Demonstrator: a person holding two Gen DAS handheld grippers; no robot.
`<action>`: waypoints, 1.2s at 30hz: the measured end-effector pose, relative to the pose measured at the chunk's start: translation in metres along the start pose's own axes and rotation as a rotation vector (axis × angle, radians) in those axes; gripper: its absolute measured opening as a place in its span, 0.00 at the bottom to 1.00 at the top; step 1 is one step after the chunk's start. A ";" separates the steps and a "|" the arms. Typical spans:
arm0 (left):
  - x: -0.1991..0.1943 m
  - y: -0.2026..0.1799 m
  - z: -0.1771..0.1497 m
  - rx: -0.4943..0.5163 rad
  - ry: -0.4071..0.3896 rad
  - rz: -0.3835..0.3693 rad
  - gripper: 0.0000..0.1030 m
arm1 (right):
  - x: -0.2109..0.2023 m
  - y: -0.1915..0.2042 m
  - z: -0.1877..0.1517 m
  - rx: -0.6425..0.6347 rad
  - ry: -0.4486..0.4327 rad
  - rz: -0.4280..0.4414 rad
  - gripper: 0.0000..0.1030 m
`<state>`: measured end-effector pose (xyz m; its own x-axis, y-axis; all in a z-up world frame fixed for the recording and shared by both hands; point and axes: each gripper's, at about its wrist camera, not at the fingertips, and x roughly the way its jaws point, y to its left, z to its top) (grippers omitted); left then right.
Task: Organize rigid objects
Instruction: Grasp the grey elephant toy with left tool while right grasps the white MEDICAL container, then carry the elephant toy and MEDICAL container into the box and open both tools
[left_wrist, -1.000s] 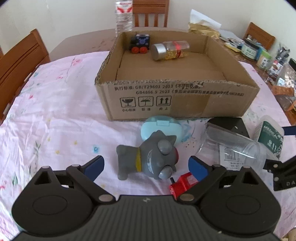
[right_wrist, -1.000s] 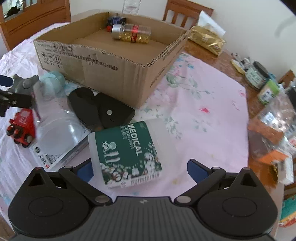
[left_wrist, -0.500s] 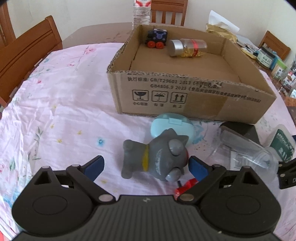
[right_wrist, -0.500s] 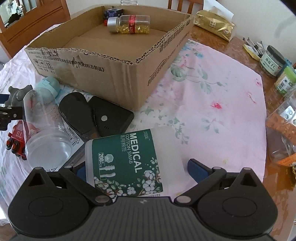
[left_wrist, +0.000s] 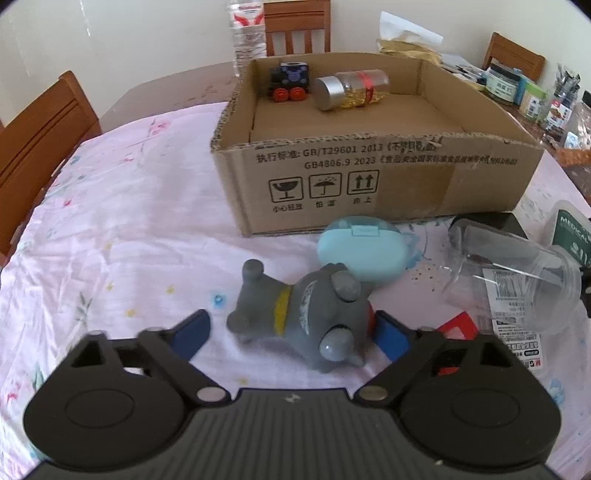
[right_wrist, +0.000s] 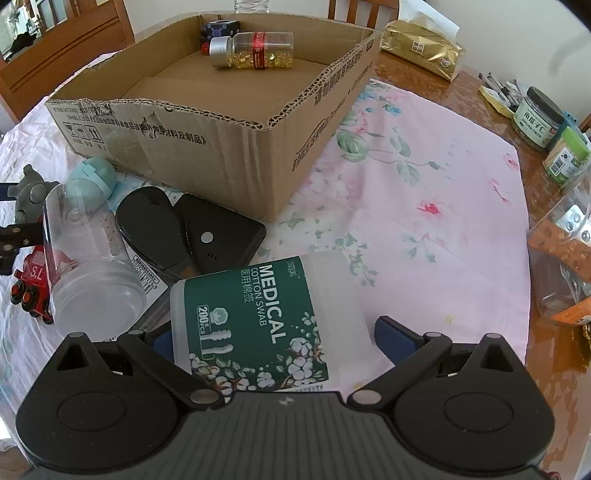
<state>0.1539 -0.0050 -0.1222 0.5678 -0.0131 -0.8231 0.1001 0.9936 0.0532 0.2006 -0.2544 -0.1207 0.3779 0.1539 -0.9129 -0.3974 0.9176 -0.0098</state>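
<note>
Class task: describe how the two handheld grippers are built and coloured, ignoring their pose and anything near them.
Both the left gripper and the right gripper look alike: a ribbed black body, two round black discs, black linkage arms with silver pivots, blue fingertip pads and a small lightning mark.

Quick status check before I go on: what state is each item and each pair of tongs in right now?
Cardboard box: open-topped, upright.
Pill bottle: capped, on its side in the box.
Black toy train: upright in the box.
Grey toy animal: on its side between the left tongs.
Left tongs: just been closing; not yet clamped.
Clear cup: tipped over, empty.
Cotton swab tub: lying down.
Right tongs: open around the tub.
</note>
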 end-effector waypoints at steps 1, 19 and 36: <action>0.000 0.000 0.000 -0.002 -0.005 -0.017 0.80 | 0.000 0.000 0.000 -0.001 0.000 0.000 1.00; 0.001 0.003 0.002 -0.033 -0.009 -0.049 0.73 | 0.010 0.006 0.021 -0.060 0.155 0.015 1.00; 0.000 0.002 0.007 -0.038 -0.010 -0.045 0.74 | 0.004 0.019 0.029 -0.204 0.185 0.013 0.84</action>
<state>0.1592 -0.0036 -0.1180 0.5715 -0.0586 -0.8185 0.0949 0.9955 -0.0050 0.2183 -0.2257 -0.1124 0.2196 0.0787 -0.9724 -0.5686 0.8203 -0.0620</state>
